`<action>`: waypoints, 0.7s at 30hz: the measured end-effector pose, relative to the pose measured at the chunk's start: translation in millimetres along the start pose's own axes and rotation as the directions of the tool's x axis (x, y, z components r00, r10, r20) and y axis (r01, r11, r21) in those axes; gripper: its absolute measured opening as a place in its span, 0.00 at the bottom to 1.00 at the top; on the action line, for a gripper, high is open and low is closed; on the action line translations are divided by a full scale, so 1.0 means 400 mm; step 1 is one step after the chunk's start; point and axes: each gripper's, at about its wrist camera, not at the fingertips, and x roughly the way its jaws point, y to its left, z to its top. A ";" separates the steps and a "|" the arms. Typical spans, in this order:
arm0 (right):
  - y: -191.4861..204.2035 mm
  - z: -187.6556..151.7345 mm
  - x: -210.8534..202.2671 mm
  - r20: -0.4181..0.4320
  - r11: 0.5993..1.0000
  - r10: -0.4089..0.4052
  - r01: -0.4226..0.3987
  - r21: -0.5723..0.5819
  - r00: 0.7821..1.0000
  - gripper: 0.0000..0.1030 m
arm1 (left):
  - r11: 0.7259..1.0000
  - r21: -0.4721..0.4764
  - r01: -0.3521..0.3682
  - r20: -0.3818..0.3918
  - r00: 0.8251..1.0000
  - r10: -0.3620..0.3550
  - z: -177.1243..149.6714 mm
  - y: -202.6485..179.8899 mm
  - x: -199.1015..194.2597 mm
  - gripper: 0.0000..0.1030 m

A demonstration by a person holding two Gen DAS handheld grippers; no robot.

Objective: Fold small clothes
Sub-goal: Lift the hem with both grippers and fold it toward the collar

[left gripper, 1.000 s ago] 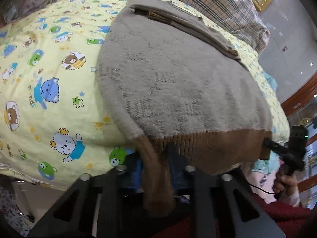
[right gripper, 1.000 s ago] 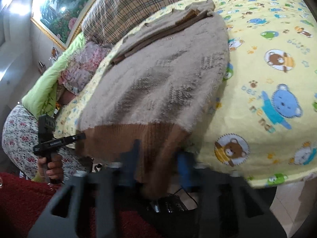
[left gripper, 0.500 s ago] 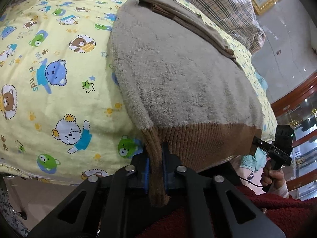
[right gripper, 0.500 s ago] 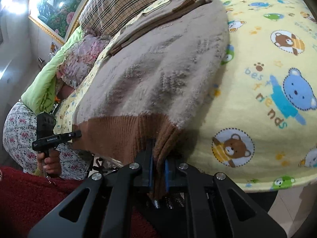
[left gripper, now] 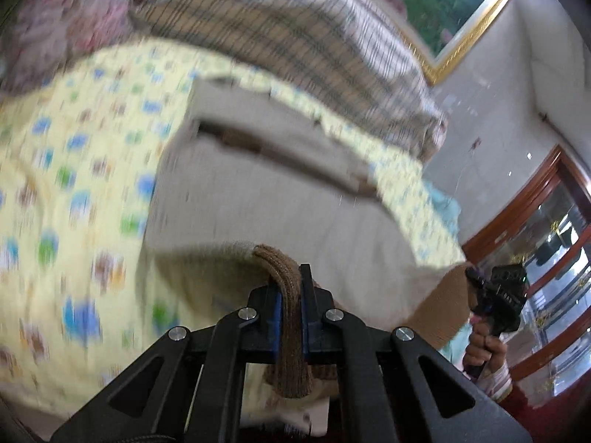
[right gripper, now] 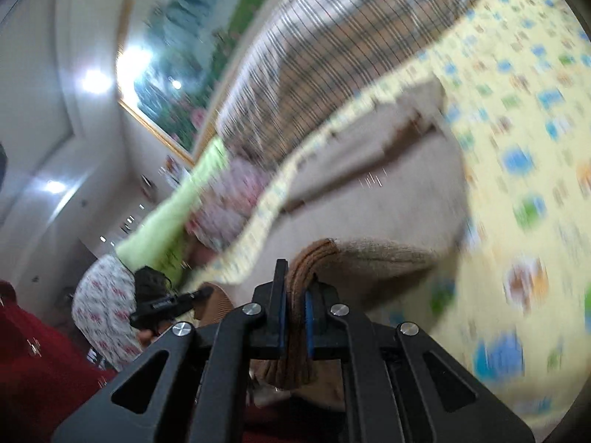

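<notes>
Left wrist view, badly smeared by motion blur, shows the beige sweater (left gripper: 258, 199) spread on the yellow cartoon-print sheet (left gripper: 74, 184), its body a pale, fuzzy knit and its bottom hem a darker brown ribbed band. The left gripper (left gripper: 290, 295) is clamped on one corner of that hem: the ribbing runs up between the blue pads and hangs out below them in a thick fold, with the near edge of the sweater raised off the sheet. At the far end the folded sleeves and a brown neckline lie flat near a plaid quilt (left gripper: 295, 48). Only this view shows the wooden glass-fronted cabinet (left gripper: 546, 258) at the right, and the right gripper (left gripper: 476, 280) from outside, black, gripped in a hand (left gripper: 484, 347) and meeting the other hem corner. Right wrist view gives the mirror of this: the right gripper (right gripper: 295, 295) is closed tight on its own corner of the brown ribbing, the cloth pinched between the blue pads and drooping beneath; its jaws have just been closing onto it. Here alone appear the lime-green cushion (right gripper: 173, 214), the pink floral pillow (right gripper: 232, 199), a floral-print cloth (right gripper: 103, 313), a dark red sleeve (right gripper: 37, 369) and the left gripper (right gripper: 201, 293) seen from outside. A gold-framed landscape painting (left gripper: 436, 11) hangs on the wall behind the bed in both views.
</notes>
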 end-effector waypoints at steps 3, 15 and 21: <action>0.007 0.067 0.038 0.035 1.000 0.009 -0.008 -0.024 0.999 0.08 | 1.000 0.019 0.005 0.062 0.998 -0.007 0.086 -0.009 0.019 0.05; -0.071 0.342 0.234 0.113 0.985 -0.168 0.172 -0.024 0.979 0.08 | 0.993 0.044 -0.108 0.147 0.984 0.100 0.357 0.042 0.193 0.04; -0.139 0.440 0.345 0.107 0.963 -0.267 0.268 0.008 0.958 0.08 | 0.987 0.054 -0.152 0.124 0.982 0.144 0.459 0.074 0.319 0.04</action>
